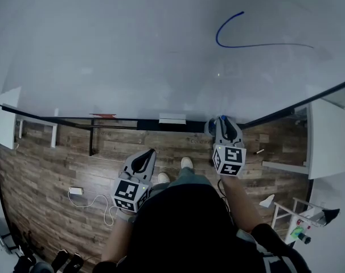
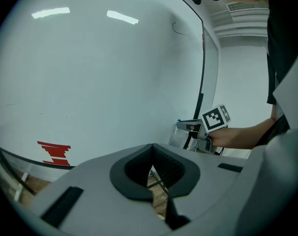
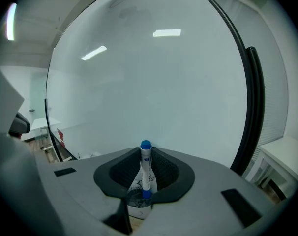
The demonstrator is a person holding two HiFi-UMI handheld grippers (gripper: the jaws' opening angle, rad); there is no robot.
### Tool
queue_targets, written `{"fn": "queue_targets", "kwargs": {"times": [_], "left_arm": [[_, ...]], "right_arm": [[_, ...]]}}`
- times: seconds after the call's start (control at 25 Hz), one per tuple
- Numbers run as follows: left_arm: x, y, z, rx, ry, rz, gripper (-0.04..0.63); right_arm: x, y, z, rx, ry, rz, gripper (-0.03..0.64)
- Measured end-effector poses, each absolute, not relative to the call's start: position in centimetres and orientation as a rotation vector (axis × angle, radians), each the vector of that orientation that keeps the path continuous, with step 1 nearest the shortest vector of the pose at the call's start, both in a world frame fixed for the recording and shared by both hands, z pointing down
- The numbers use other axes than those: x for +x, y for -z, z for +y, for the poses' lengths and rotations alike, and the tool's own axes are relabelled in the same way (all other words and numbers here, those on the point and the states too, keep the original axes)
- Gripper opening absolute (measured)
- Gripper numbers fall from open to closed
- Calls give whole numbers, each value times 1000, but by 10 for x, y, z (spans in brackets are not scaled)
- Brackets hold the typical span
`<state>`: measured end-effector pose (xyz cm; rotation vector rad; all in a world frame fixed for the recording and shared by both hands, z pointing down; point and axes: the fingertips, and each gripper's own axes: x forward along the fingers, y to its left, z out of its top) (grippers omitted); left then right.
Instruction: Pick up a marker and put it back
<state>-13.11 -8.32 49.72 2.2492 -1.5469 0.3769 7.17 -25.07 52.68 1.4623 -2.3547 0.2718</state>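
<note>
Whiteboard (image 1: 132,50) filled the top of the head view, with a blue line (image 1: 229,38) drawn at the upper right and a wood floor (image 1: 58,164) below. The right gripper (image 1: 221,121) was up by the board's bottom edge, near the middle of the frame. Its jaws were closed on the marker (image 3: 145,168), which stood up with its blue cap on top, just over a stained white cup (image 3: 134,203). The left gripper (image 1: 150,152) hung lower left, its jaws together and holding nothing. If the jaws let go off to one side, the marker might miss the cup, tip it over, or drop to the floor.
</note>
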Motion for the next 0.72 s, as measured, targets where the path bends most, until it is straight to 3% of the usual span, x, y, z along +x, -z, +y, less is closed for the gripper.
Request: {"fn": "queue_targets", "kwargs": {"times": [0.72], "left_arm": [[-118, -486, -97, 2366, -332, -1488, 20]], "right_arm": [[82, -456, -229, 1482, -181, -2482, 92]]}}
